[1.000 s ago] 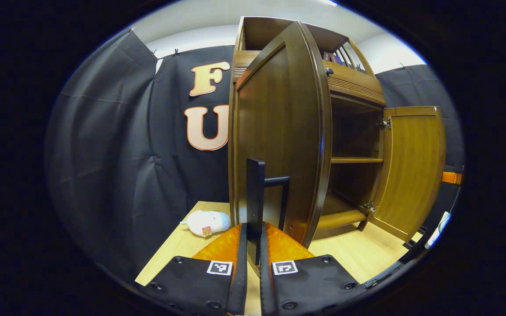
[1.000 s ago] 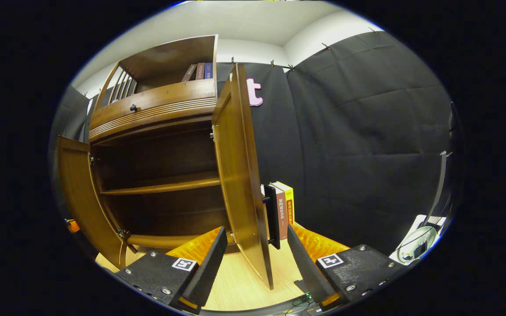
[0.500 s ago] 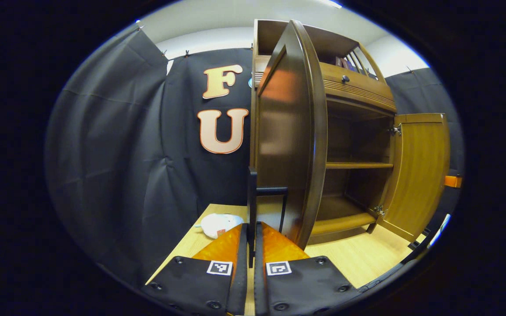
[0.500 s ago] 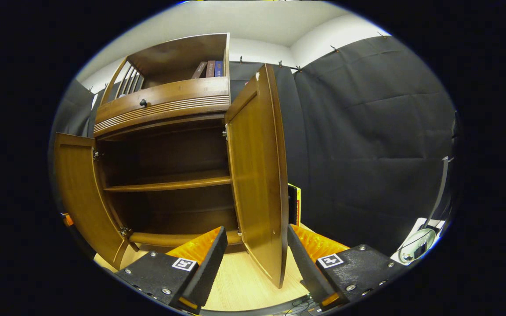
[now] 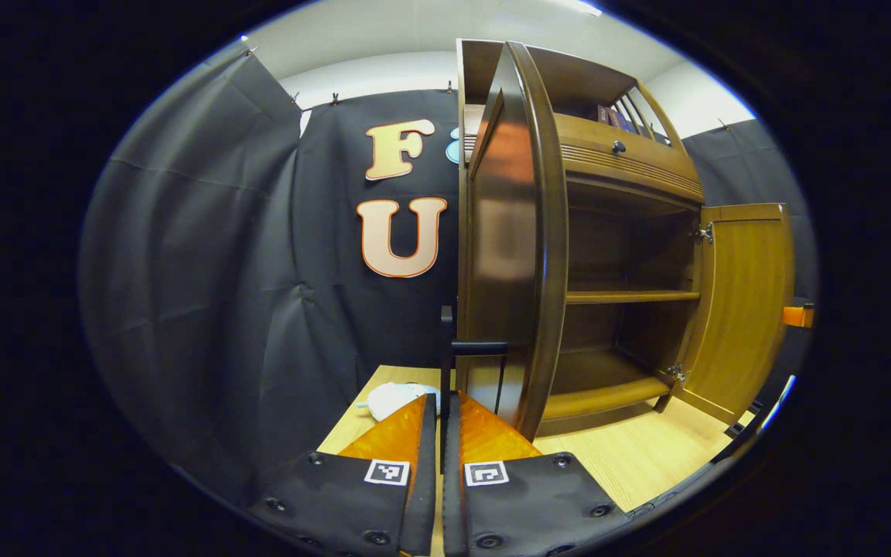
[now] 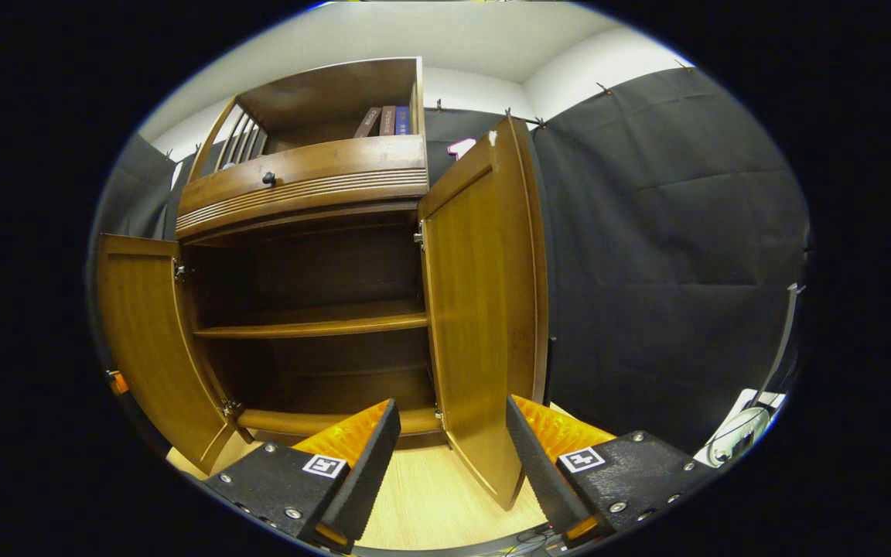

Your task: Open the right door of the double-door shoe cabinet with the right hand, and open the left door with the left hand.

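In the left gripper view, the left gripper (image 5: 441,433) sits nearest, its fingers pinched on the thin black bar handle (image 5: 446,363) of the left door (image 5: 511,255), the bar caught in the narrow slit between them. That door stands swung well out from the shoe cabinet (image 5: 623,255), seen almost edge-on. Behind the fingers a small white plush toy (image 5: 391,398) lies on the light wooden floor (image 5: 631,464) near the cabinet's foot.

In the right gripper view, the right gripper (image 6: 452,433) has its fingers spread wide apart and holds nothing; the lower edge of the right door (image 6: 484,309) hangs between them, touching neither as far as can be seen. That door too stands wide, its inner face showing. Past it lie the bare middle shelf (image 6: 310,325) and the dark interior; higher up a drawer with a round knob (image 6: 267,178), and some books (image 6: 387,120) on the top shelf.

By my reading the task is nearly done: both doors are open, the right one already let go. What is left seems only to release the left handle and draw the gripper clear
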`<action>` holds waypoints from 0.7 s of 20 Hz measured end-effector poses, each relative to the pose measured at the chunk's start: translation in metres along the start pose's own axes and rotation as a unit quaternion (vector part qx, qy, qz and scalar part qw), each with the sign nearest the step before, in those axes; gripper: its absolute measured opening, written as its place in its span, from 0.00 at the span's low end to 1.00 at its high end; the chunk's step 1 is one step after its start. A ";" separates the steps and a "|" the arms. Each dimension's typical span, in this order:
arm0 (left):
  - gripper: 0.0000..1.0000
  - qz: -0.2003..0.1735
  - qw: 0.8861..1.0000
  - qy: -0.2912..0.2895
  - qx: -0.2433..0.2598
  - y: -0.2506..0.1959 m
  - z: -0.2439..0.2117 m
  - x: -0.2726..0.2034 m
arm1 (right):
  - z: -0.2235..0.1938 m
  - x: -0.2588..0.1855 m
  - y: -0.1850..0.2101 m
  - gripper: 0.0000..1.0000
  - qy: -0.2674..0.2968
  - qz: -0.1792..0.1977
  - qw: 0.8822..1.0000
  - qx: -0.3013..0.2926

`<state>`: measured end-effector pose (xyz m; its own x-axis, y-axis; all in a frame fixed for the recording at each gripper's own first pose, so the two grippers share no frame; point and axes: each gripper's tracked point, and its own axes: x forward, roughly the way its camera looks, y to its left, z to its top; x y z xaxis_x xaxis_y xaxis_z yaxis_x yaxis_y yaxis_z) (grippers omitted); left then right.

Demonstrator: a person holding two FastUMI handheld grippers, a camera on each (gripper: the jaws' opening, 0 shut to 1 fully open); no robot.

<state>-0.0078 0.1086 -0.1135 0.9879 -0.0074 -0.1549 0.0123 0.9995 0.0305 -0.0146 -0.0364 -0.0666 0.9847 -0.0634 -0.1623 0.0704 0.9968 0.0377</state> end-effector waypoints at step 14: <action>0.50 0.058 0.998 -0.028 -0.014 0.003 0.067 -0.067 | 0.037 0.010 -0.004 0.85 -0.002 0.018 1.000 0.013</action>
<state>-0.0631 0.1095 -0.0369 0.9896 0.1069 -0.0962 -0.1057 0.9942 0.0175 0.0006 -0.0425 -0.0315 0.9874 -0.0273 -0.1556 0.0386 0.9968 0.0698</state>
